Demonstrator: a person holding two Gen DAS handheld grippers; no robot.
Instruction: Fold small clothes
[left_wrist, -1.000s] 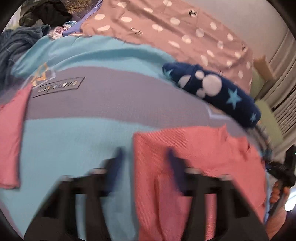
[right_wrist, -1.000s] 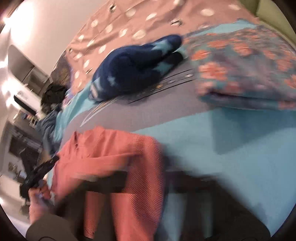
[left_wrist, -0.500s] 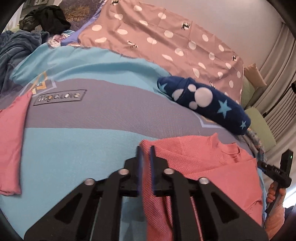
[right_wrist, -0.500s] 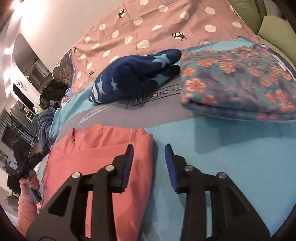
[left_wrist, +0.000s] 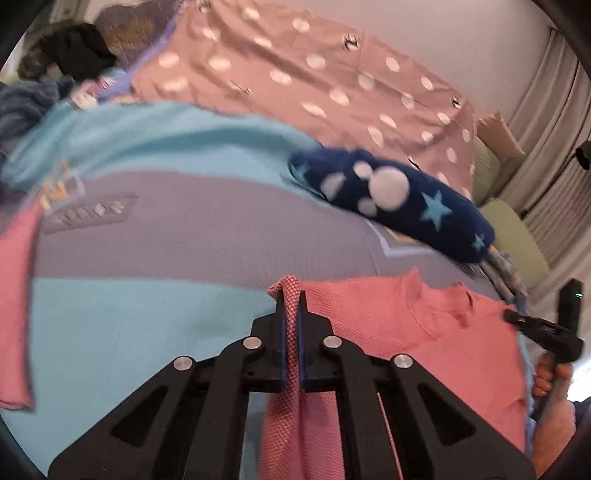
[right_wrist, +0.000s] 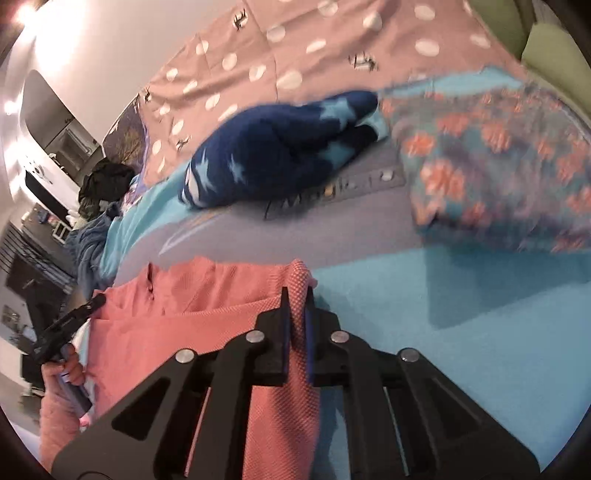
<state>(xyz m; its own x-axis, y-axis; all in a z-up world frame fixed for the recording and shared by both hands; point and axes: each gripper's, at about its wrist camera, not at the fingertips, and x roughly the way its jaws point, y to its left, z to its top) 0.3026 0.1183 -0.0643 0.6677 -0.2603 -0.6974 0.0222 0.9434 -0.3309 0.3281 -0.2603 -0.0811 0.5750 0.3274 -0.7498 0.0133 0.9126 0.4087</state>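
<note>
Pinched between the blue pads of my left gripper (left_wrist: 291, 314) is a coral top (left_wrist: 388, 314) of coarse, matt waffle-knit cloth; my right gripper (right_wrist: 296, 317) bites the same weave. My fingers (right_wrist: 273, 332) are matt black plastic with shiny metal pins. Under them, the turquoise and grey sheet (left_wrist: 147, 332) is smooth, flat woven cloth. Beyond my fingertips lie a fuzzy navy fleece (right_wrist: 273, 155), a soft flowered bundle (right_wrist: 498, 166), and a thin spotted pink sheet (left_wrist: 314, 81).

Coral-pink knit top (left_wrist: 406, 325), small, waffle-textured, spread flat on the turquoise-and-grey bed cover (left_wrist: 147, 332). Neckline toward the far side. Both near corners bunched and lifted off the cover, fabric hanging in narrow folds beneath each.
</note>
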